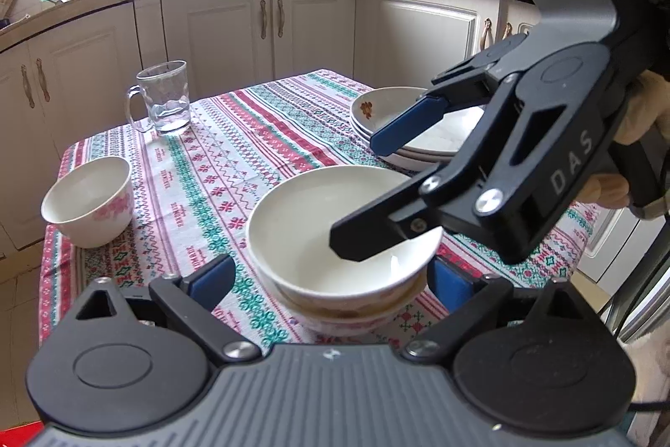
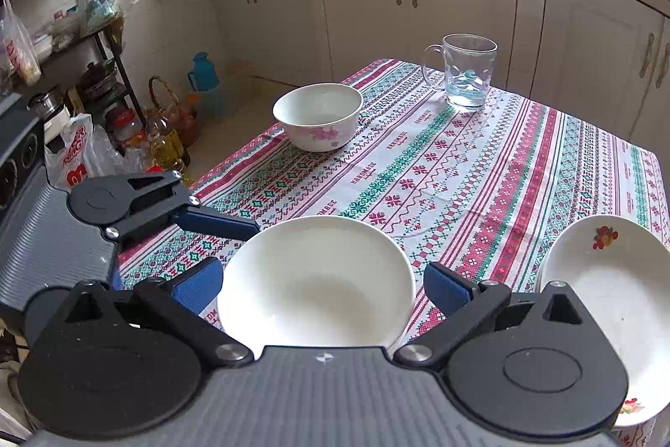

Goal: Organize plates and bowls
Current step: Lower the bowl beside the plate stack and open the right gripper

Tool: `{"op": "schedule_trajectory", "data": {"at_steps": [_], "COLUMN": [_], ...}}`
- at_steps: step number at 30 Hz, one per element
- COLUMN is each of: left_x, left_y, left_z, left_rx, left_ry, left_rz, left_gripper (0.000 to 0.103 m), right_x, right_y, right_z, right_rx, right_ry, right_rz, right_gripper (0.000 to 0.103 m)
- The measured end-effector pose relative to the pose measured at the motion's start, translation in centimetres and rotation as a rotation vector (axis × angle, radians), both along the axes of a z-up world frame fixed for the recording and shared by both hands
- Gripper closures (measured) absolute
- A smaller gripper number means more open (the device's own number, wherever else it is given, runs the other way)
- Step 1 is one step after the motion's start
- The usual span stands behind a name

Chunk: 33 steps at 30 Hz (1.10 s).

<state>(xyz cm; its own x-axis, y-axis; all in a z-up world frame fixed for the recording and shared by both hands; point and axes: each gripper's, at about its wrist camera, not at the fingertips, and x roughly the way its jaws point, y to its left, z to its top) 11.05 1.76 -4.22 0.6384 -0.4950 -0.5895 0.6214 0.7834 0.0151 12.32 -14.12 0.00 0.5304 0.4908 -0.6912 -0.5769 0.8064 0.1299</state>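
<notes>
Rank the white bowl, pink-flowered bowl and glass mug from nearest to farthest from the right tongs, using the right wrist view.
1. White bowl, between the open right tongs.
2. Pink-flowered bowl, farther back, left.
3. Glass mug, far right corner.

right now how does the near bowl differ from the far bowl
The near bowl is plain white; the far bowl has pink flowers on its side. The near bowl sits stacked on another bowl; the far bowl stands alone on the tablecloth. Both are upright and look empty.
</notes>
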Motion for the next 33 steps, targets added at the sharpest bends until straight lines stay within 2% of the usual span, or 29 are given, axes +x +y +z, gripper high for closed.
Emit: {"op": "schedule_trajectory", "data": {"at_steps": [7,14,19,25,33], "left_x": [-0.4,-0.1,0.6,2.3,4.9], "left_y": [2.2,5.3,7.3,9.3,10.9], "left_z": [0.8,1.4,1.3,1.0,0.1], "left_rx": [0.007,-0.019,-0.007,-0.011,-0.014], "left_ry": [0.005,-0.014,-0.052,-0.057,-0.062], "left_rz": [0.042,0.145,0.224,0.29,0.323], "left_gripper": [0.005,0.005,0.005,0.005,0.005], "right_x": [-0.5,-0.7,-0.5,0.8,3.5], "right_y": [0.7,2.1,3.7,5.8,8.3], "right_z": [0.6,2.0,3.3,4.1,4.2], "right_rx": [-0.015,-0.048,-0.086,-0.119,-0.152], "right_ry": [-0.031,-0.081,-0.128,-0.15,-0.147], "right_rz": [0.017,0.04,0.066,0.099,0.135], "right_gripper": [0.0,0.0,0.0,0.0,0.0]}}
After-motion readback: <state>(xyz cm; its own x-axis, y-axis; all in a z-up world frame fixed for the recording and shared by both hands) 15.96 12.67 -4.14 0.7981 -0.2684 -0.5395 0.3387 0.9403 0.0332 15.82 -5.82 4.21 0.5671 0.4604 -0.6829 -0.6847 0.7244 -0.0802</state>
